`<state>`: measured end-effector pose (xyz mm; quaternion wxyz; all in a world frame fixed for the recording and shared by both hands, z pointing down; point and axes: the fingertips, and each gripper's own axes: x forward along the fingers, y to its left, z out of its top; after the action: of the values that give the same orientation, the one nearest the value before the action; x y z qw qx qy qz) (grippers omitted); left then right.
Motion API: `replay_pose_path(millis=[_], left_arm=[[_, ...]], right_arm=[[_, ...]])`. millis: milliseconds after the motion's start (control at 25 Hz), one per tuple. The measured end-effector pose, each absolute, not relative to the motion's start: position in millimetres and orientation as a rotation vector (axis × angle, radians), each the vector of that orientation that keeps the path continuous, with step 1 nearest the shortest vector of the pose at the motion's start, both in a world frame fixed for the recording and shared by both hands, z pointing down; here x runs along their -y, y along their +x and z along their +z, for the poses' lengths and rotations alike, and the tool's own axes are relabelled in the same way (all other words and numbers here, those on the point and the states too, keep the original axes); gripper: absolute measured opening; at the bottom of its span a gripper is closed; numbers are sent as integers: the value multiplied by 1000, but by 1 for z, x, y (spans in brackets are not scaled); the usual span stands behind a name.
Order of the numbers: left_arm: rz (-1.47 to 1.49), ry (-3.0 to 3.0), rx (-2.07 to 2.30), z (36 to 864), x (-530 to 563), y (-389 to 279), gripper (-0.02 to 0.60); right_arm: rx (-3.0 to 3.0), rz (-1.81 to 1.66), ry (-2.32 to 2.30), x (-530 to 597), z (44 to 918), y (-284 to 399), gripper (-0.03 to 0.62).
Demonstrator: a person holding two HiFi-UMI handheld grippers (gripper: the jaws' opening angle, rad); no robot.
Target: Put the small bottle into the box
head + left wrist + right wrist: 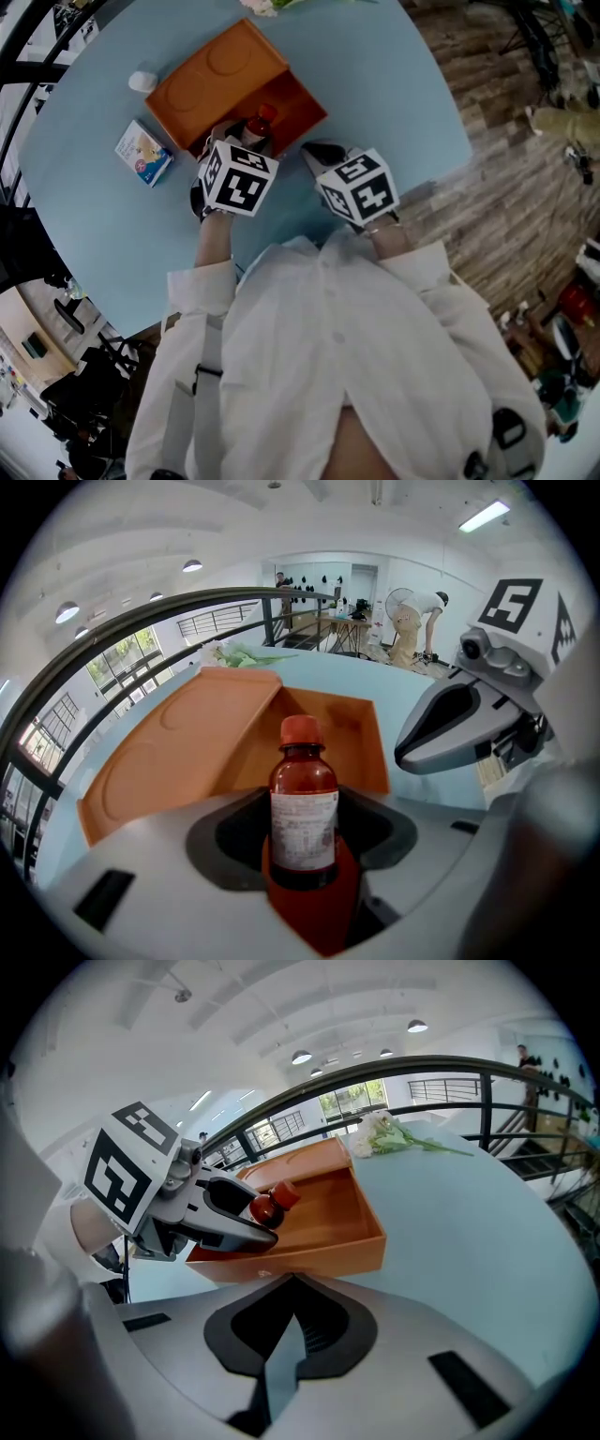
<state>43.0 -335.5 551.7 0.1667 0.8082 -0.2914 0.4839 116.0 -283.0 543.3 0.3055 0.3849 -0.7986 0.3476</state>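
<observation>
While the left gripper [236, 139] clamps the small bottle [303, 808] by its labelled body, the red cap points away along the jaws toward the open orange box [323, 1246]; the bottle's brown body fills the gap between the two jaws, which press on it from either side; seen from the head view, the bottle is at the box's near rim, at the left end of the open compartment, and whether its base touches the box cannot be told; the box lies toward the far edge of the pale blue table [394, 84], with its lid [211, 80] folded back flat to the left of the compartment; the right gripper [281, 1330] has its jaws pressed together with nothing between them, and it hangs over the table just beside the box's near right corner, apart from the bottle; a small blue and white carton [144, 153] lies near the table's left edge, well left of the box; a small white object [142, 82] sits just beside the lid's far left corner; white flowers [394, 1133] lie at the table's far edge behind the box.
</observation>
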Motion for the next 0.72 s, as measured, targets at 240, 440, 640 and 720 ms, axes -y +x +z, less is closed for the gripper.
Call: replay_pose_path(millis=[240, 440, 640, 720], left_arm=[[1418, 2280, 801, 560, 335, 44, 219], [1508, 2266, 740, 568, 333, 41, 219], [1541, 2258, 711, 572, 335, 41, 219], [1548, 2258, 707, 573, 336, 41, 219]], right_arm=[[2108, 925, 1016, 283, 545, 116, 3], [2103, 938, 1011, 282, 546, 118, 3], [2100, 942, 1010, 282, 548, 120, 3], [2099, 943, 1007, 282, 550, 119, 3]])
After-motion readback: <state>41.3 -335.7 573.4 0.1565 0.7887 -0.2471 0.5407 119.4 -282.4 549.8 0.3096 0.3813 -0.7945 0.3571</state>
